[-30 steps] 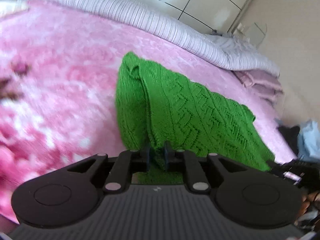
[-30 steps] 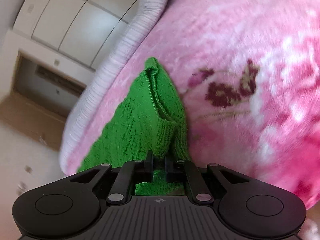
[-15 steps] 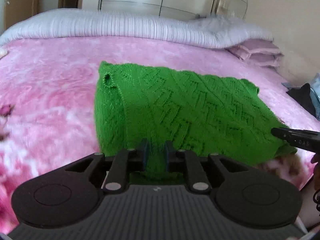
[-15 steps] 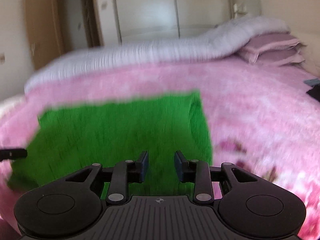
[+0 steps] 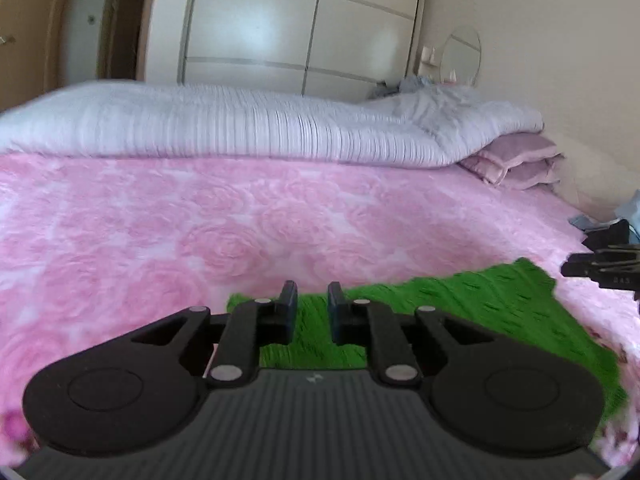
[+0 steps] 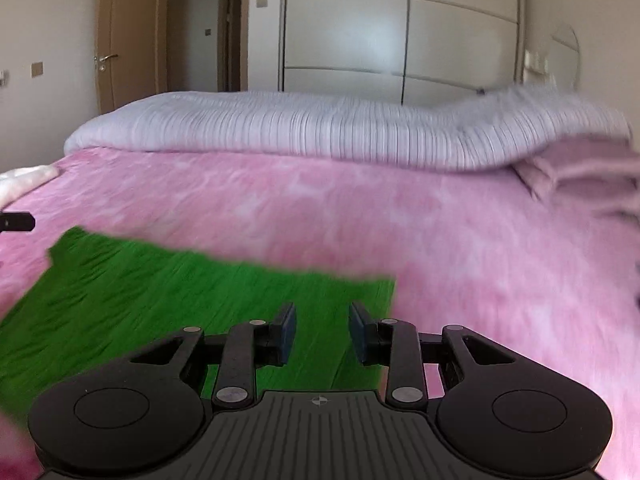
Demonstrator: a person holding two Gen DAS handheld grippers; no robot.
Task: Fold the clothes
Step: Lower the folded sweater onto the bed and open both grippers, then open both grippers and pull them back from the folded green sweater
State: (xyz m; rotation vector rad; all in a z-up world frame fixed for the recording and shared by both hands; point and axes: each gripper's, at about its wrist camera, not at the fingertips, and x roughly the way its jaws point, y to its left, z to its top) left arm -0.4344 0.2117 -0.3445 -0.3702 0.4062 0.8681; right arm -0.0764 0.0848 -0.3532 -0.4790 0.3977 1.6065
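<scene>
Bright green knitted garment (image 6: 160,300) lying flat on a pink rose-patterned plush blanket (image 5: 200,232), at 6 o'clock in both wrist views. Left hand-held black gripper (image 5: 312,312): fingers parted by a narrow gap, nothing between them, green knit visible below. Right hand-held black gripper (image 6: 322,334): fingers set wider apart, empty, above the garment's right edge. At 12 o'clock, a white ribbed duvet (image 5: 240,128) rolled along the bed; behind it, cream wardrobe doors (image 6: 360,32). Mauve pillows (image 5: 516,160) at 2 o'clock.
</scene>
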